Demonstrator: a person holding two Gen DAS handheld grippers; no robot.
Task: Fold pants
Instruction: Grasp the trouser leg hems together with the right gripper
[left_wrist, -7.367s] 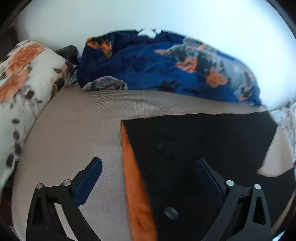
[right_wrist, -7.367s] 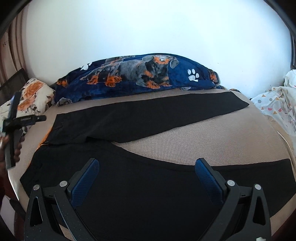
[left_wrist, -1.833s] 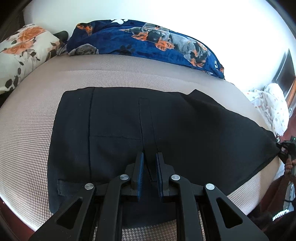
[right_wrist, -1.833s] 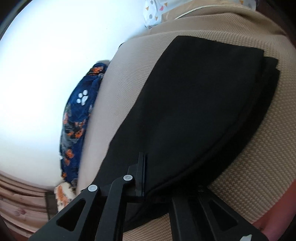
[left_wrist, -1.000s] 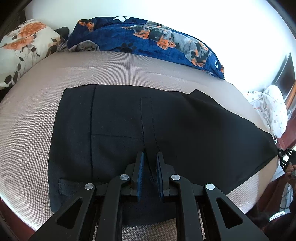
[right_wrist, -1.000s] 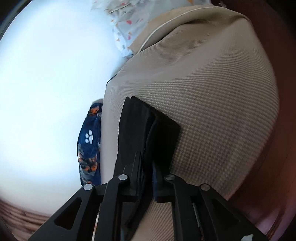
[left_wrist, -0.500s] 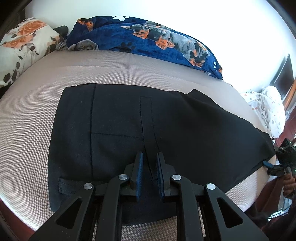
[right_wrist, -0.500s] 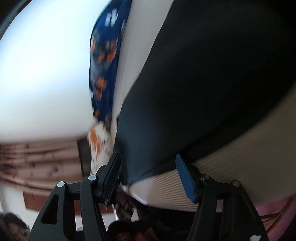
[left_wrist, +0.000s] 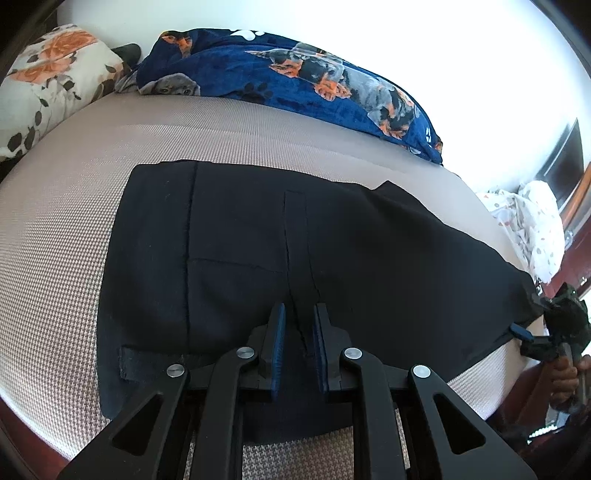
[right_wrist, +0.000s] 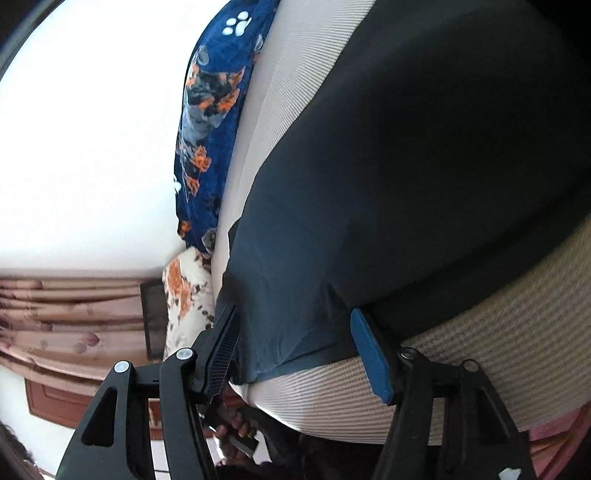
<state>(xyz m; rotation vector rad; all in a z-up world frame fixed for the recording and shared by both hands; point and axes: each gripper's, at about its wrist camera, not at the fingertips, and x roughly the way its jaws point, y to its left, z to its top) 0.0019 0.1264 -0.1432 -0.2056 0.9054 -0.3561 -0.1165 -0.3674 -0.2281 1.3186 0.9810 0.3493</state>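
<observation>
Spread flat across the tan bed (left_wrist: 55, 258), filling the middle of the left-wrist frame: black pants (left_wrist: 369, 251), waistband end toward the left, legs running off to the right edge. At bottom centre, the left claw (left_wrist: 298, 343), pads drawn nearly together and clamped on a raised ridge of the pants by the fly seam. At the far right of that frame, by the leg ends: the right claw (left_wrist: 524, 334), one blue pad just beside the hem, gripped in a hand (left_wrist: 561, 376).

In the right-wrist frame, tilted hard: pants (right_wrist: 406, 166) across the centre and upper right, with a band of bed (right_wrist: 480, 350) at lower right. At bottom centre, the right claw (right_wrist: 295, 350), parted, having just been closing. Between its fingers, a corner of the pant leg at the bed's edge. Cloth close beside both fingers, with no squeeze on it visible.

Along the back of the bed, top of the left-wrist frame: a blue dog-print blanket (left_wrist: 295, 70). At upper left, a flowered pillow (left_wrist: 48, 74). At right, a spotted sheet (left_wrist: 535, 221). At lower left of the right-wrist frame, a pink curtain (right_wrist: 55, 314).
</observation>
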